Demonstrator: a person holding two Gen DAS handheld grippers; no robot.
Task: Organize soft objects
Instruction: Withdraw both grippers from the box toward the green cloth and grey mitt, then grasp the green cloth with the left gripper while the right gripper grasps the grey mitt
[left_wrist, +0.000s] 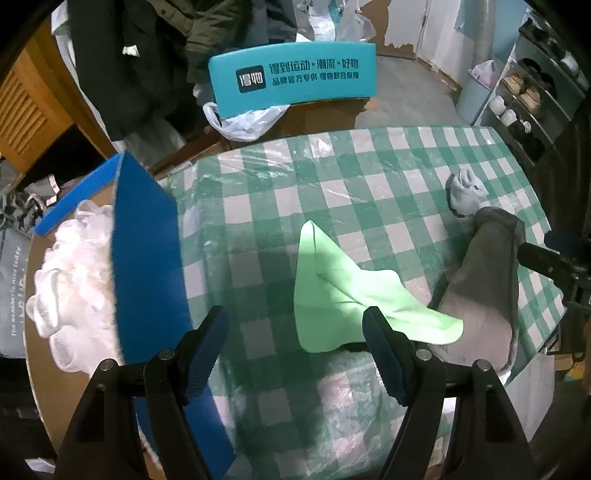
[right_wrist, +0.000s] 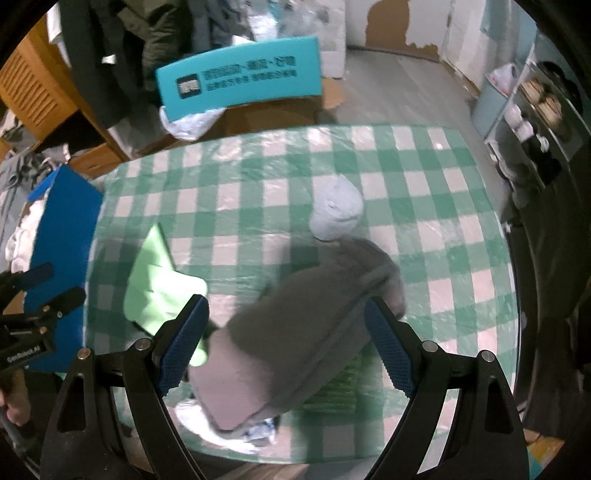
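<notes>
Here both claws hang spread and empty over the checked worktop (left_wrist: 369, 177): the left claw (left_wrist: 295, 325) by the green cloth (left_wrist: 332, 288), the right claw (right_wrist: 286, 314) above the grey folded garment (right_wrist: 295, 332). Since the cloth's corner overlaps the garment, a careless pinch could drag both, or snag the plastic cover.

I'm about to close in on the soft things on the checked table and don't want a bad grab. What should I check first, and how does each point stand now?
1. Left gripper open and empty: ok.
2. Right gripper open and empty: ok.
3. Green cloth lies free on the table, one corner overlapping the grey garment: ok.
4. Grey garment under the right gripper: ok, though that view is blurred.
5. Pale balled sock clear of both grippers: ok.
6. Room left in the blue box, which already holds white stuffing: cannot tell.
</notes>
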